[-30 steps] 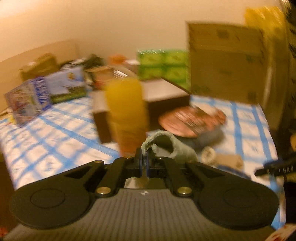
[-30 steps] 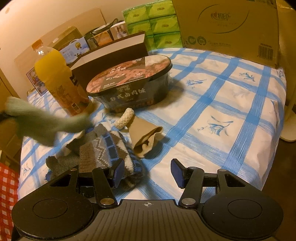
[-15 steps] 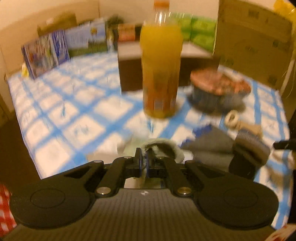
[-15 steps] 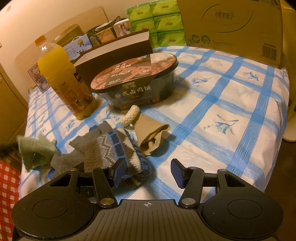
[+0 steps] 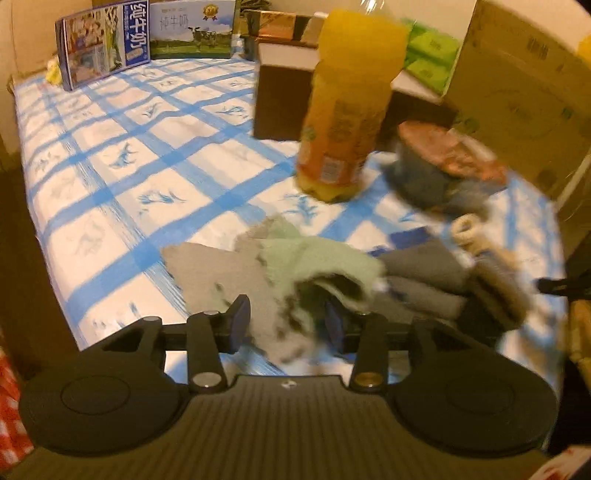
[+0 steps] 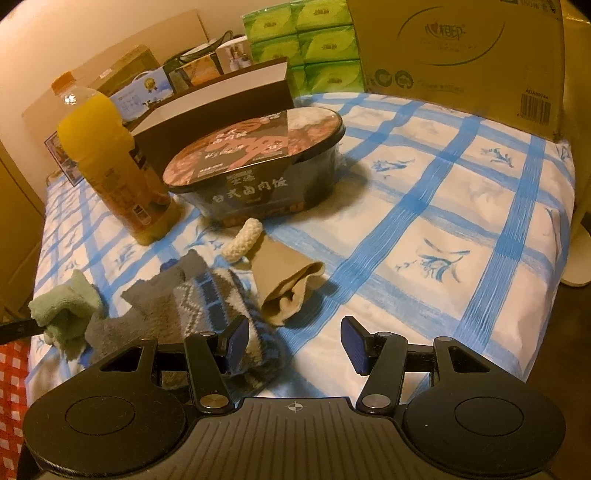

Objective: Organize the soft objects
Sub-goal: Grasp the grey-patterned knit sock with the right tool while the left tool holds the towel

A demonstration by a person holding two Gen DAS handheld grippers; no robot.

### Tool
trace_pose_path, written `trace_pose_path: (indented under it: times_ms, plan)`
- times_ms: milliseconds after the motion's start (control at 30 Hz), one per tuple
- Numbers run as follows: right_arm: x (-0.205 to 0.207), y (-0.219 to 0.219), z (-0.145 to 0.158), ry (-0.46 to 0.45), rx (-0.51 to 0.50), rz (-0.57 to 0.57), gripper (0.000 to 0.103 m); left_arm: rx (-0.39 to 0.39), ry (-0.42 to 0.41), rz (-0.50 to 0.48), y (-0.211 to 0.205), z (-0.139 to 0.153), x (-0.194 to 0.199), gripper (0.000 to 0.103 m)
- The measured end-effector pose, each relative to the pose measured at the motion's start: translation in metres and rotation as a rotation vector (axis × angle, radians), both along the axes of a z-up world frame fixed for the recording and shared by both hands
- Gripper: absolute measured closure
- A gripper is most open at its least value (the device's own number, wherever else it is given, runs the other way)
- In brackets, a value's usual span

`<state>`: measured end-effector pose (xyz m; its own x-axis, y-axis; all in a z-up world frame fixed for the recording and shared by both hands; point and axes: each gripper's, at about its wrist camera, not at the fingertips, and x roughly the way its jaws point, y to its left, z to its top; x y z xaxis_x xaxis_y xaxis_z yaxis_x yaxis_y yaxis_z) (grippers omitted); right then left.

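The left gripper (image 5: 284, 325), clenched on the green sock (image 5: 317, 266) half a second ago, now stands released; the sock rests on the tablecloth (image 5: 122, 177) beside the gray socks (image 5: 424, 273). One item is placed. The right gripper (image 6: 293, 341) hangs spread and empty above the patterned sock (image 6: 210, 299).

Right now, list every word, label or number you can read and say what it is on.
"纯牛奶" on the blue milk carton.
"纯牛奶" on the white milk box.
"日式卤肉饭" on the side of the meal bowl; its lid print is too stylised to read.
"心相印" on the cardboard box; the code above its barcode is too small.
The juice bottle label is blurred.
The green tissue packs show no readable print.
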<state>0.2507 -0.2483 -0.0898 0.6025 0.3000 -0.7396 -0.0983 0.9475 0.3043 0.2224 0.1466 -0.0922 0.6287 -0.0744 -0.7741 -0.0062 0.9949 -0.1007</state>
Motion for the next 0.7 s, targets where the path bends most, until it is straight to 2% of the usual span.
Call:
trace_pose_path:
  times_ms: [100, 167, 267, 433, 500, 533, 700]
  plan:
    - [0.004, 0.001, 0.000, -0.002, -0.002, 0.001, 0.048, -0.098, -0.026, -0.008, 0.003, 0.017, -0.014, 0.042]
    - [0.006, 0.002, 0.001, -0.005, -0.004, 0.005, 0.048, -0.125, -0.063, -0.002, -0.002, 0.027, -0.017, 0.040]
    - [0.007, 0.003, 0.002, -0.008, -0.004, 0.008, 0.048, -0.086, -0.106, 0.016, -0.012, 0.029, -0.004, 0.040]
    - [0.010, 0.006, 0.006, -0.030, 0.008, 0.026, 0.048, 0.010, -0.033, 0.067, -0.017, -0.003, 0.025, 0.038]
    - [0.010, 0.008, 0.006, -0.036, 0.026, 0.043, 0.048, 0.054, -0.003, 0.103, -0.013, -0.017, 0.028, 0.024]
    - [0.010, 0.010, 0.006, -0.035, 0.035, 0.054, 0.048, 0.070, 0.007, 0.123, -0.010, -0.022, 0.028, 0.022]
    - [0.008, 0.020, 0.003, -0.014, 0.085, 0.108, 0.047, 0.009, 0.022, 0.188, 0.011, -0.036, 0.028, 0.016]
